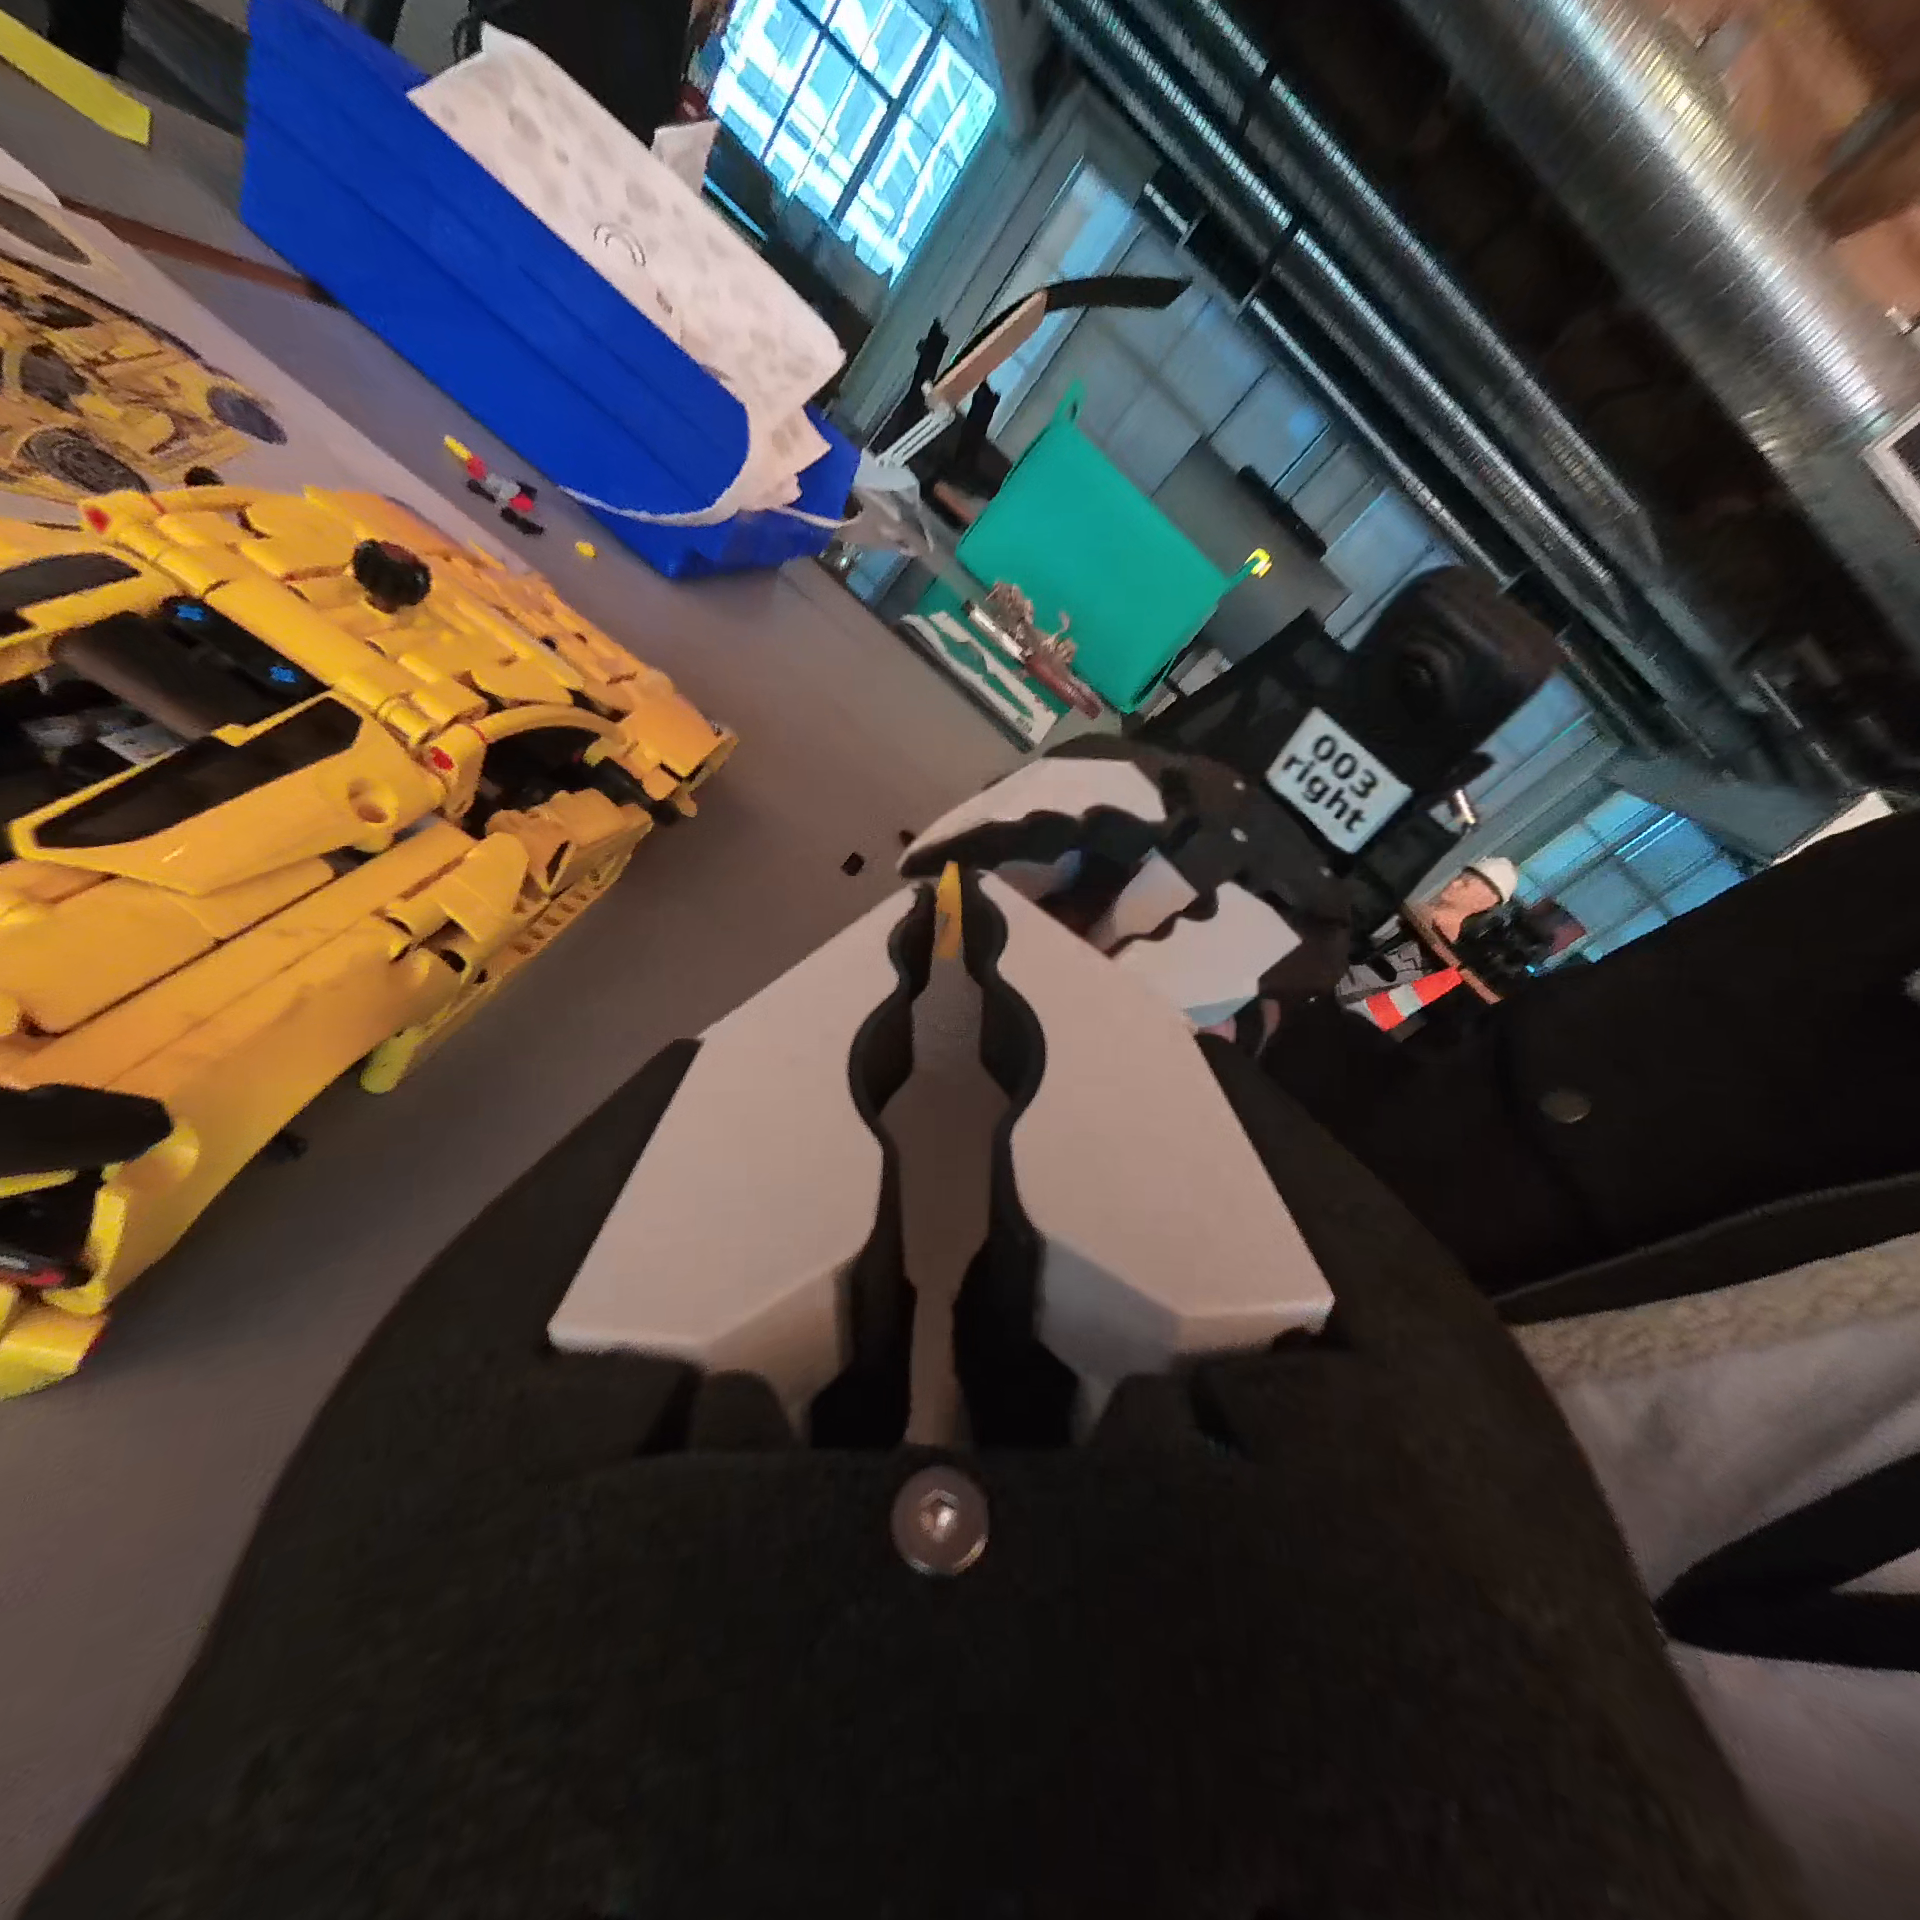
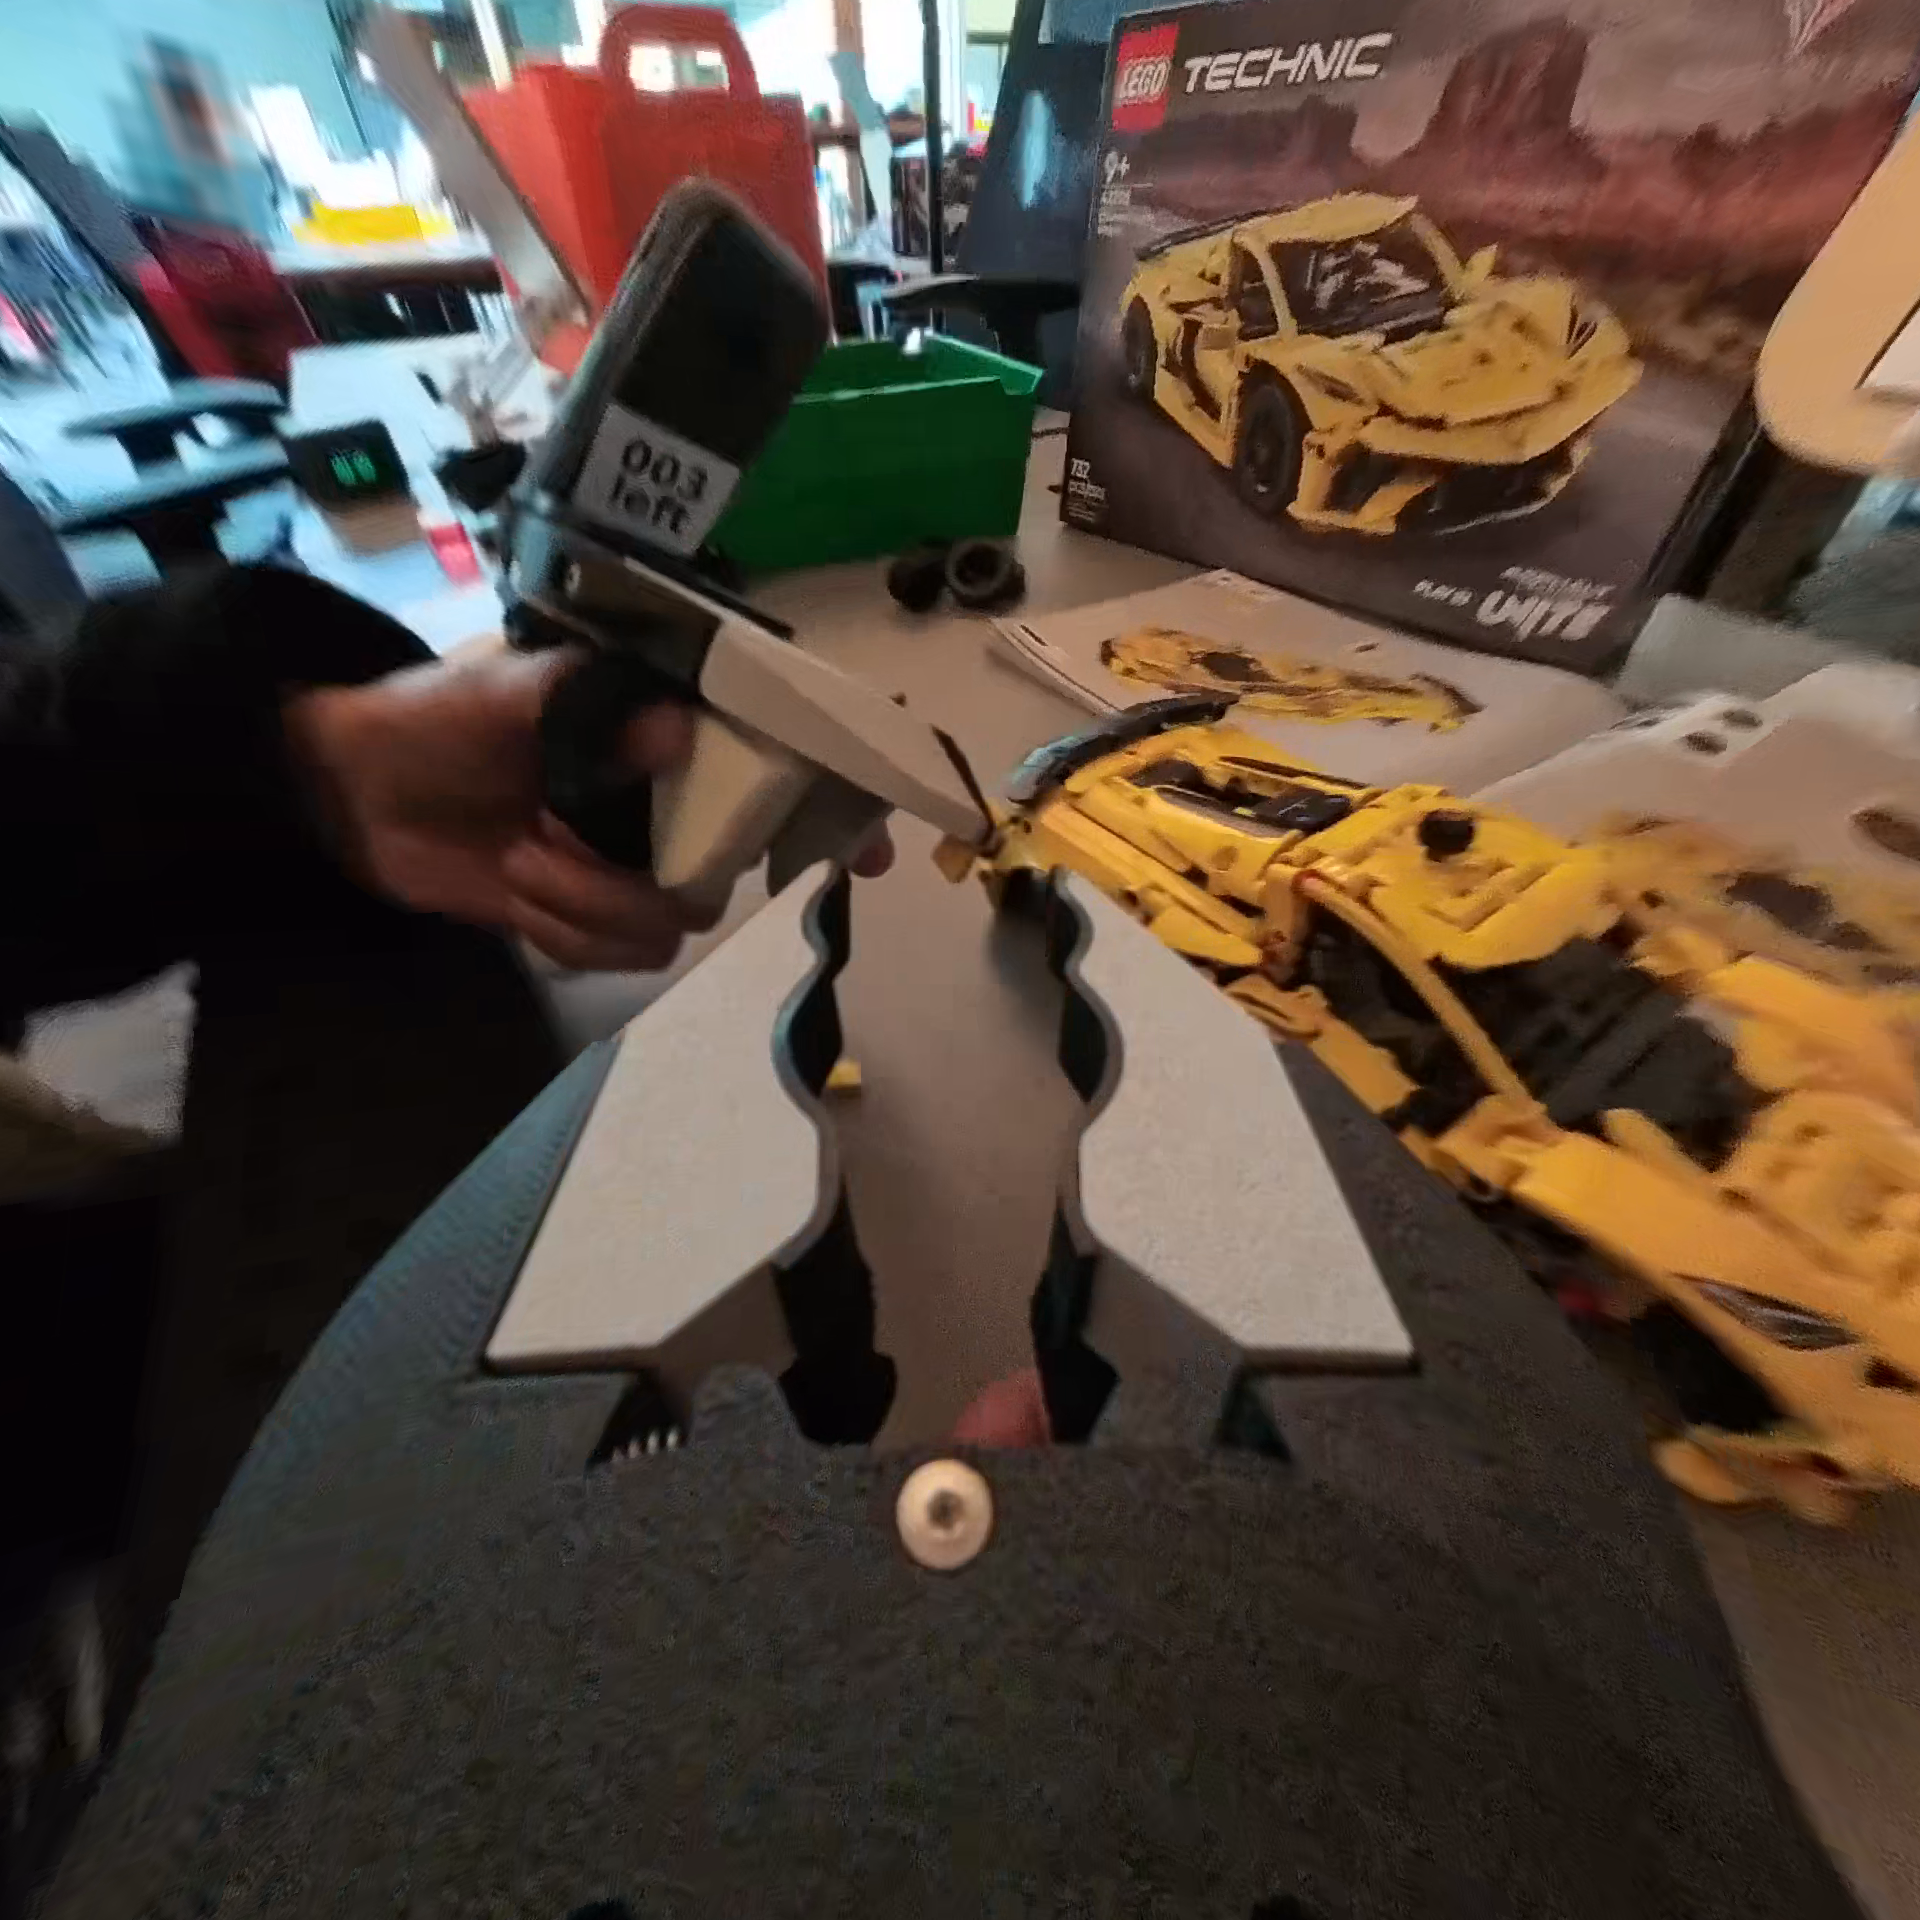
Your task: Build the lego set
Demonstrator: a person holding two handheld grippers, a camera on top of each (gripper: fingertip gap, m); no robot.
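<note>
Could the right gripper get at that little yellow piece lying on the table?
Probably yes: the right gripper is open and empty, and the small yellow piece lies on bare table between its fingers, with nothing over it.

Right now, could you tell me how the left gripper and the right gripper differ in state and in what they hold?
The left gripper is shut on a small yellow piece, while the right gripper is open and holds nothing. The left gripper's tip sits close to the end of the yellow car, while the right gripper hangs back over bare table. Both have pale fingers with wavy black inner pads and a black base.
</note>
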